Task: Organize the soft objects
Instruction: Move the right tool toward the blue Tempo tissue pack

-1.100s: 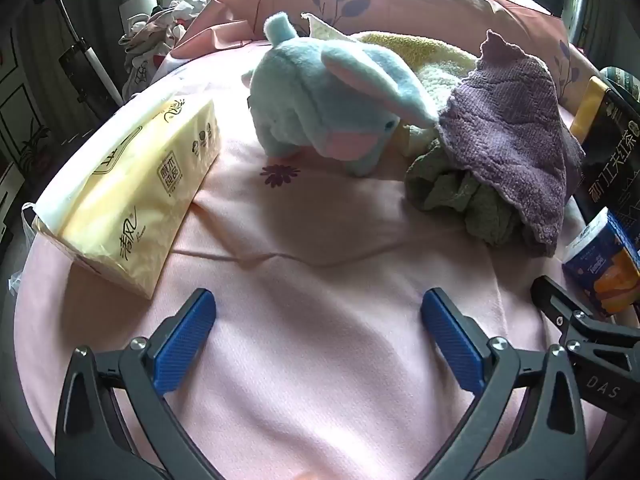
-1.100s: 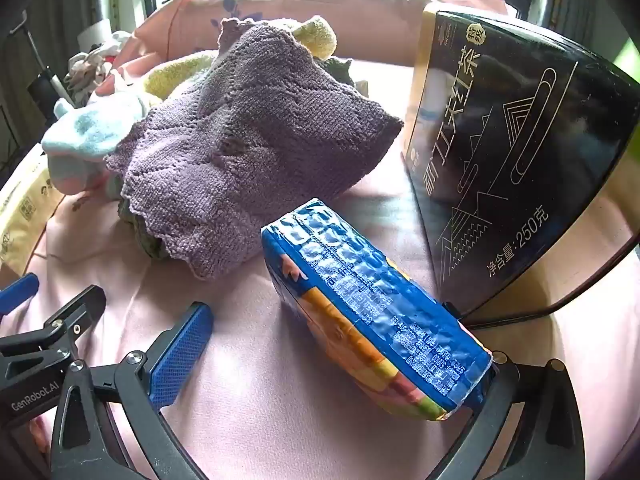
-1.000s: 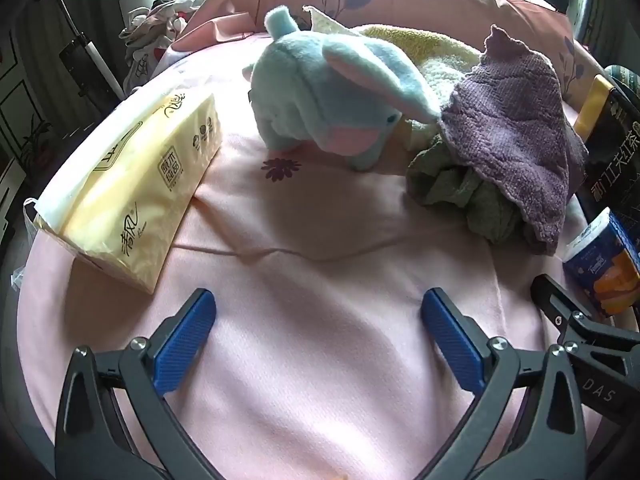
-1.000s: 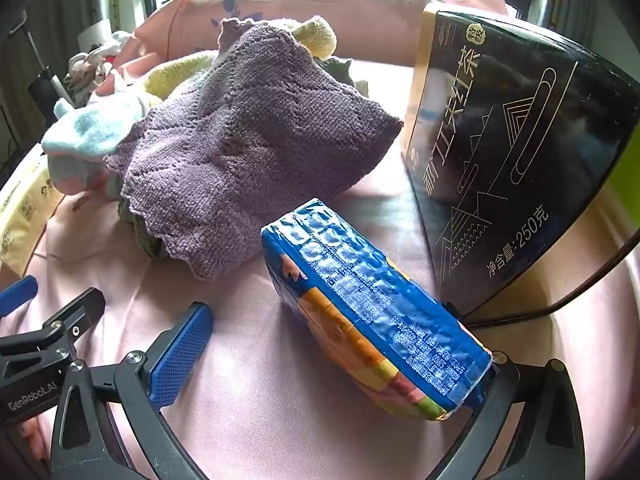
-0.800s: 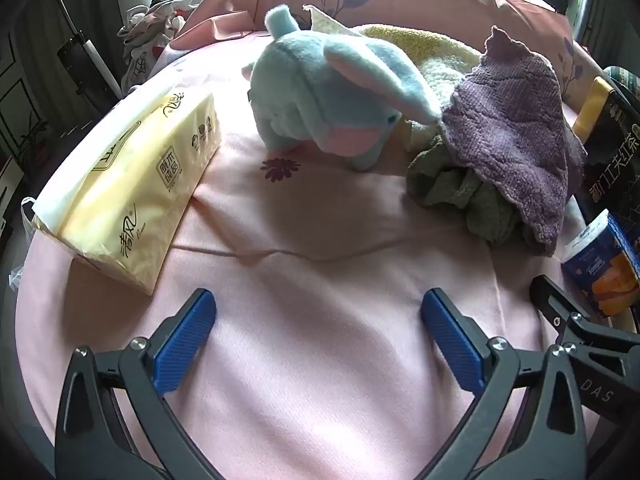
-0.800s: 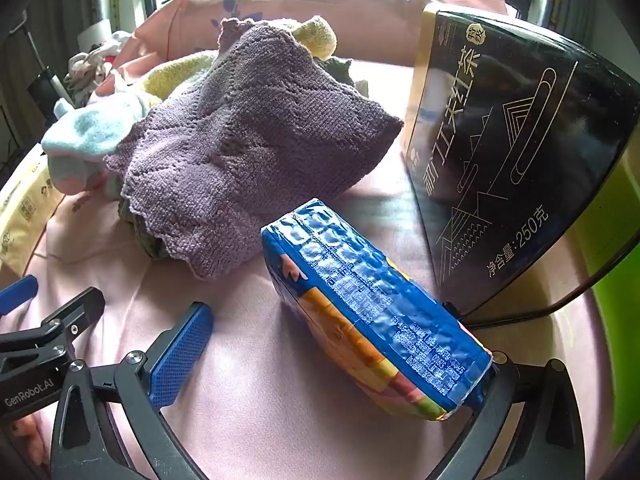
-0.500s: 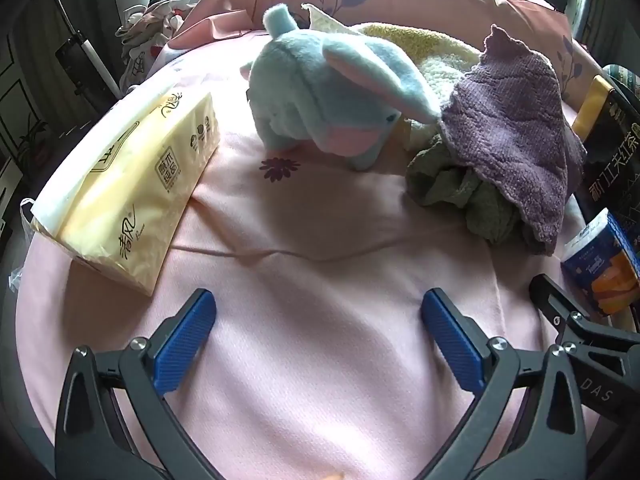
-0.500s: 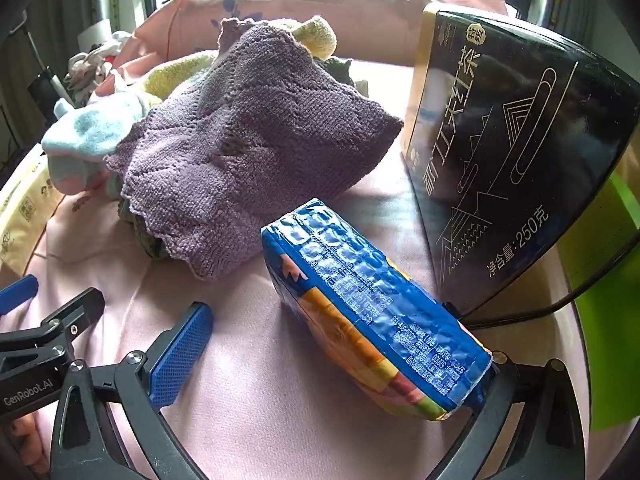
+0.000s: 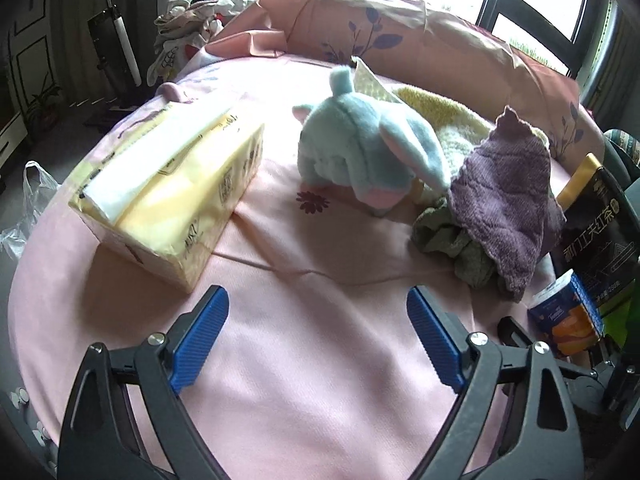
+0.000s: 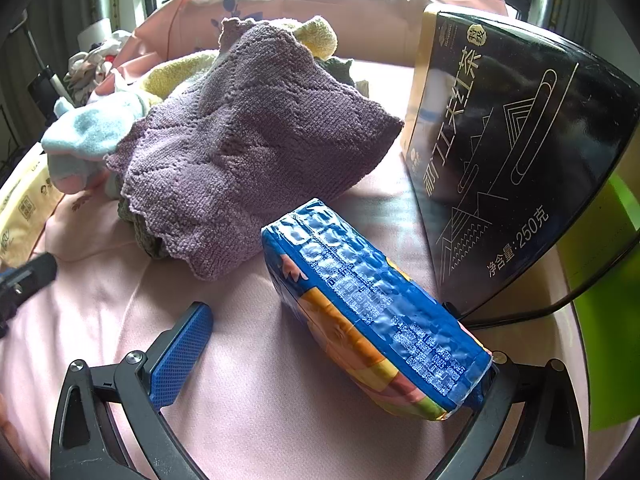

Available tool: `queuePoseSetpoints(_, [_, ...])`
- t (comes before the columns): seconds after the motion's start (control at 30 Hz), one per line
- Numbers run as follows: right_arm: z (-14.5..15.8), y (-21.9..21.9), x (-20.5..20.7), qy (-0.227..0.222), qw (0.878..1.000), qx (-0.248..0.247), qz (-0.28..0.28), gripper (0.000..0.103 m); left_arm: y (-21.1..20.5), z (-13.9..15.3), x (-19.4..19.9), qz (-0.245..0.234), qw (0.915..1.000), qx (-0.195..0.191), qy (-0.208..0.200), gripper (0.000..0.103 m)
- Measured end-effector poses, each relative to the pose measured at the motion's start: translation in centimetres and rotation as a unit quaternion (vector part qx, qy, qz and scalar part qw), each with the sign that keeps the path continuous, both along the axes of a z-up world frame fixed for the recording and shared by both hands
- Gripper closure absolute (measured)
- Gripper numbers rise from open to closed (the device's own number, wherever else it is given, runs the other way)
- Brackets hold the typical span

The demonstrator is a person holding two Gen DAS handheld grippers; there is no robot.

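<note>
A light blue plush elephant stands on the pink bedspread, with a purple knit cloth, a green cloth and a yellow towel heaped to its right. My left gripper hovers over bare bedspread short of the plush, its jaws closing with nothing between them. My right gripper is open. A blue and orange tissue pack lies between its fingers, hiding the right one, while the left pad stands apart from it. The purple cloth lies just beyond.
A long yellow tissue pack lies at the left of the bed. A black tea box stands upright to the right of the blue pack. Pink pillows line the far side under a window. The floor drops away at the left.
The left gripper has risen and rolled, so the yellow tissue pack now shows its top, and its pads stand slightly closer together. The right gripper and the blue pack have not moved.
</note>
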State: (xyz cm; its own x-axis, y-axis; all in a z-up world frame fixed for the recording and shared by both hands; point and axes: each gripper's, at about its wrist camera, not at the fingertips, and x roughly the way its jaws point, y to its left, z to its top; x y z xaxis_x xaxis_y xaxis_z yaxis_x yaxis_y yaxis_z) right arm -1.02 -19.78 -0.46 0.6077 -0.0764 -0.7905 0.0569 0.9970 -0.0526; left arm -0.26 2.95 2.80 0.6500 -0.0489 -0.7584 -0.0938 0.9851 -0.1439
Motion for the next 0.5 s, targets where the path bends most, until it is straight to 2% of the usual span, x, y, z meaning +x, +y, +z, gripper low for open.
queuePoseSetpoints(0.1, [0.2, 0.2, 0.3, 0.014, 1.000, -0.005, -0.001, 0.000, 0.4, 1.1, 0.2, 0.010, 0.9996, 0.009, -0.027, 0.013])
queuePoseSetpoints(0.17, [0.5, 0.2, 0.8, 0.047, 0.999, 0.007, -0.008, 0.000, 0.7, 1.7, 0.2, 0.026, 0.9988, 0.007, -0.041, 0.013])
queuePoseSetpoints(0.2, [0.8, 0.1, 0.9, 0.054, 0.998, 0.022, -0.010, 0.000, 1.0, 1.9, 0.2, 0.038, 0.9979, 0.011, -0.051, 0.014])
queuePoseSetpoints(0.27, [2.0, -0.3, 0.4, 0.051, 0.993, 0.104, 0.014, 0.000, 1.3, 2.5, -0.1, 0.054, 0.9959, 0.020, -0.070, 0.016])
queuePoseSetpoints(0.3, [2.8, -0.3, 0.1, 0.050, 0.990, 0.127, 0.027, 0.000, 1.3, 2.6, -0.5, 0.054, 0.9953, 0.021, -0.078, 0.016])
queuePoseSetpoints(0.37, [4.6, 0.3, -0.5, 0.035, 0.993, 0.107, 0.028, 0.000, 1.9, 3.1, -0.6, 0.045, 0.9951, 0.005, -0.088, 0.016])
queuePoseSetpoints(0.43, [6.9, 0.9, -1.1, 0.005, 0.997, 0.077, 0.018, 0.000, 2.3, 3.5, -1.2, 0.034, 0.9942, -0.027, -0.099, 0.016])
queuePoseSetpoints(0.5, [9.2, 1.2, -1.0, -0.021, 0.995, 0.095, 0.017, 0.000, 2.7, 3.8, -1.7, 0.027, 0.9916, -0.062, -0.110, 0.017])
